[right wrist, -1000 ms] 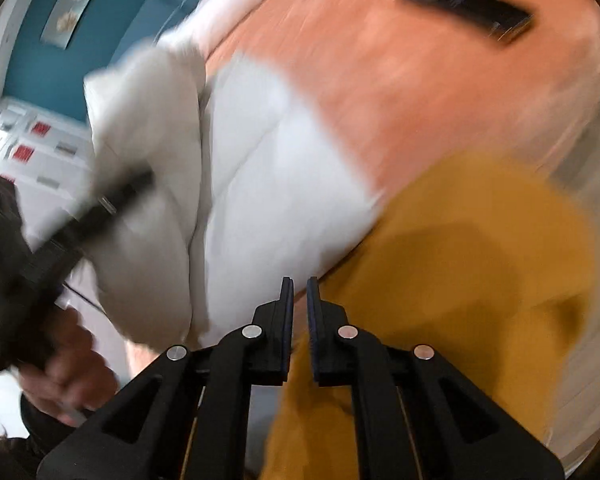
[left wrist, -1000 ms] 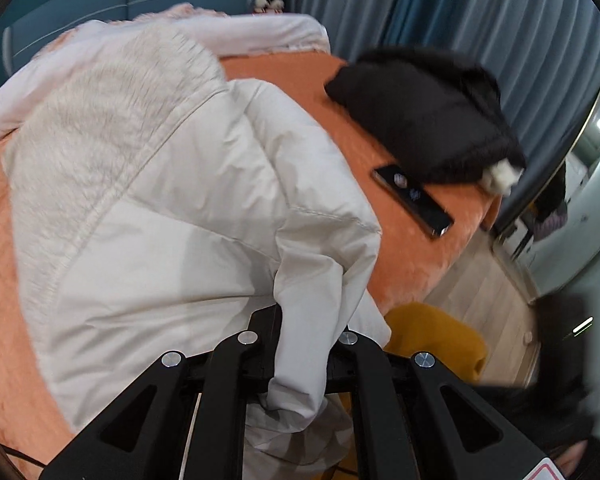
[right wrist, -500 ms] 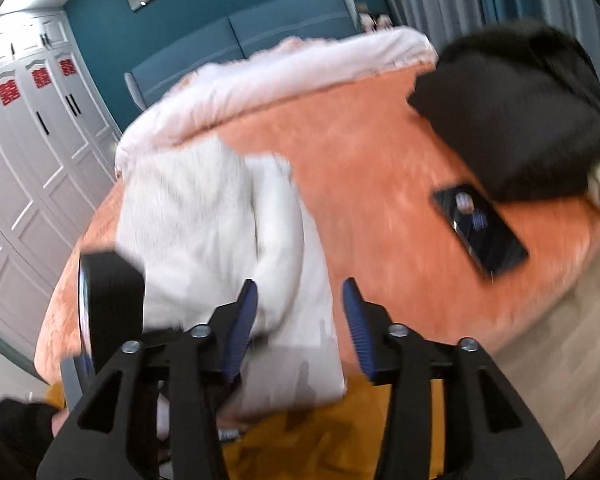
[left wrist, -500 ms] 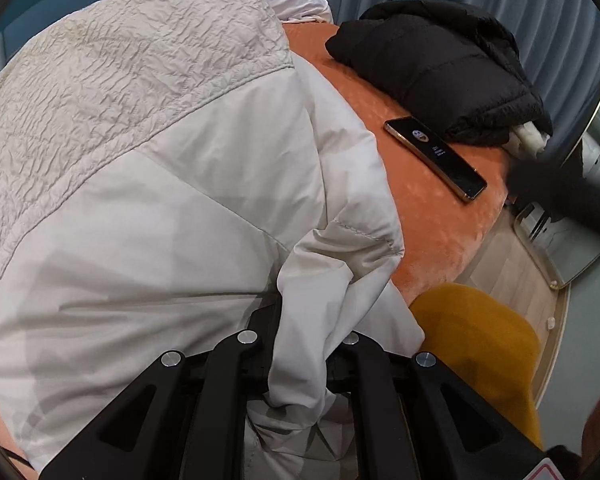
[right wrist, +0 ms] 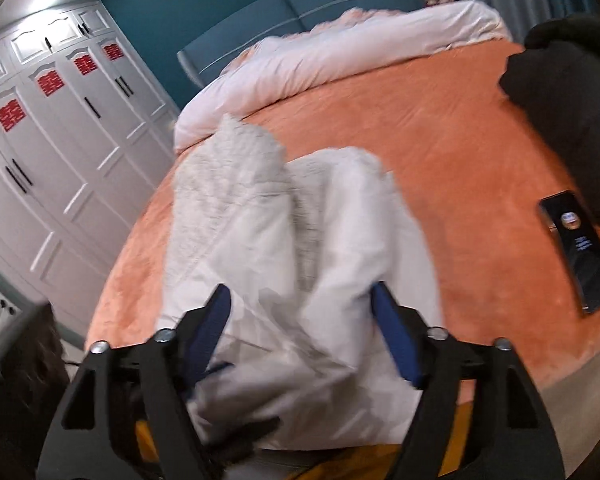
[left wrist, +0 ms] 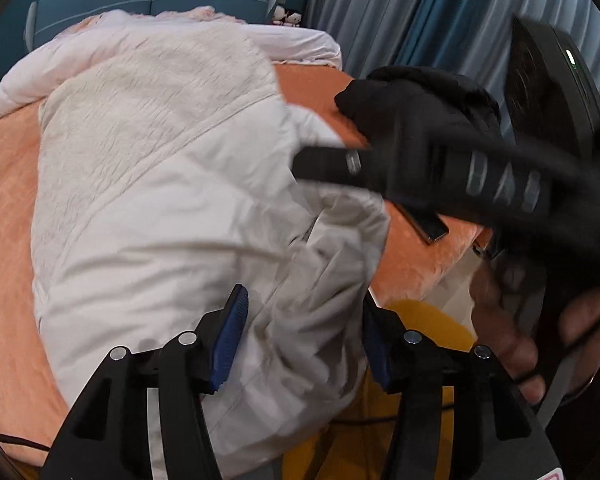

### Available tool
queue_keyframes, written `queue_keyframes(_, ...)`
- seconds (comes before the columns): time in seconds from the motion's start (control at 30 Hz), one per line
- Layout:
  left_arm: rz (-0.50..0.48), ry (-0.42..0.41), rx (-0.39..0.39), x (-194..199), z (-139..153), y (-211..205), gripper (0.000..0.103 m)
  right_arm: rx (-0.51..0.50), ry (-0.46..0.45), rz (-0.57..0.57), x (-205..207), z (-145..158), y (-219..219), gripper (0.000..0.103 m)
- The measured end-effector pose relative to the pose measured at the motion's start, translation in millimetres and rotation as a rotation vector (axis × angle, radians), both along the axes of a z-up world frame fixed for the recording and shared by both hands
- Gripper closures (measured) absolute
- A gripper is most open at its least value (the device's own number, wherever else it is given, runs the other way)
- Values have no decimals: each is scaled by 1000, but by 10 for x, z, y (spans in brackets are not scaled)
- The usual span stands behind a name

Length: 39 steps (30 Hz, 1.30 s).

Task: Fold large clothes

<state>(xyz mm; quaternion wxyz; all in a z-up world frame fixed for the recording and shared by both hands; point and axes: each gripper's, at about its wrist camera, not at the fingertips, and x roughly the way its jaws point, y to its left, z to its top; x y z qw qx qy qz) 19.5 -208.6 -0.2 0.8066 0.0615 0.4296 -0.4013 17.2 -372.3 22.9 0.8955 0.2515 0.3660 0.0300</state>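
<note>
Left black two-finger gripper: matte black angular finger arms with cut-out slots, round silver screw heads at joints, blue ribbed pads on inner faces. Right black two-finger gripper: same build, same blue pads. Bare hand around right gripper's black handle; ring on one finger.

Left gripper jaws just sprang apart off the white jacket | right gripper opening too, now crossing left view's right side
</note>
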Motion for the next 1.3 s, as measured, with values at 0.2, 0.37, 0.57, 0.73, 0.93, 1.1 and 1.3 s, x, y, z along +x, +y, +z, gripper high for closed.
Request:
queue_keyframes(0.2, 21, 20, -71, -63, 142, 296, 51, -45, 54, 32, 298, -54, 125, 52)
queue_keyframes(0.37, 184, -29, -143, 73, 489, 868, 51, 11, -38, 5, 217, 19, -81, 97)
queue_keyframes(0.57, 368, -97, -121, 414, 657, 1161, 51, 2, 69, -214, -75, -409, -604, 101)
queue_keyframes(0.73, 316, -83, -98, 479, 507, 728, 51, -21, 194, -163, -84, -908, -552, 100)
queue_keyframes(0.93, 288, -34, 27, 738, 104, 131, 51, -33, 115, -193, -256, -459, -546, 91)
queue_keyframes(1.1, 293, -78, 40, 643, 103, 100, 51, -83, -47, -152, -339, 153, -423, 48)
queue_keyframes(1.3, 409, -73, -16, 727, 372, 492, 51, 59, 14, -31, 216, -58, -244, 47)
